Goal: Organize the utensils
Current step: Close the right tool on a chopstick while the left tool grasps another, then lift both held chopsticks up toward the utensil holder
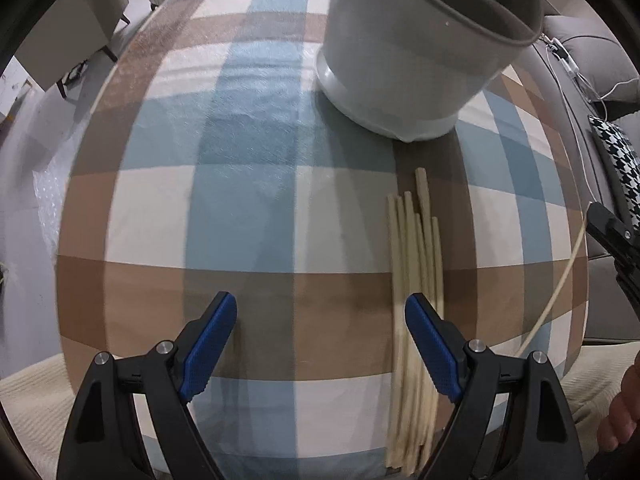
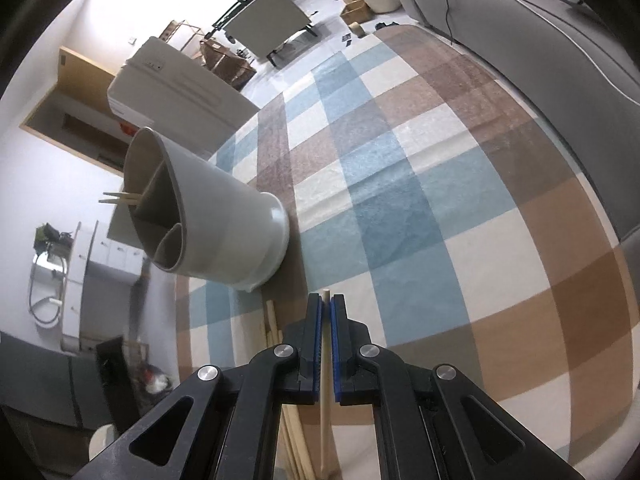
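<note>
the right gripper (image 2: 326, 305) was clamped on a single chopstick (image 2: 325, 380), its tip poking past the blue pads. the left gripper (image 1: 320, 320) stood wide apart, gripping nothing, over the checked tablecloth (image 1: 248, 184); its right pad sat over the bundle of chopsticks (image 1: 414, 248) lying near the grey holder (image 1: 404, 60), which already held two chopsticks.
</note>
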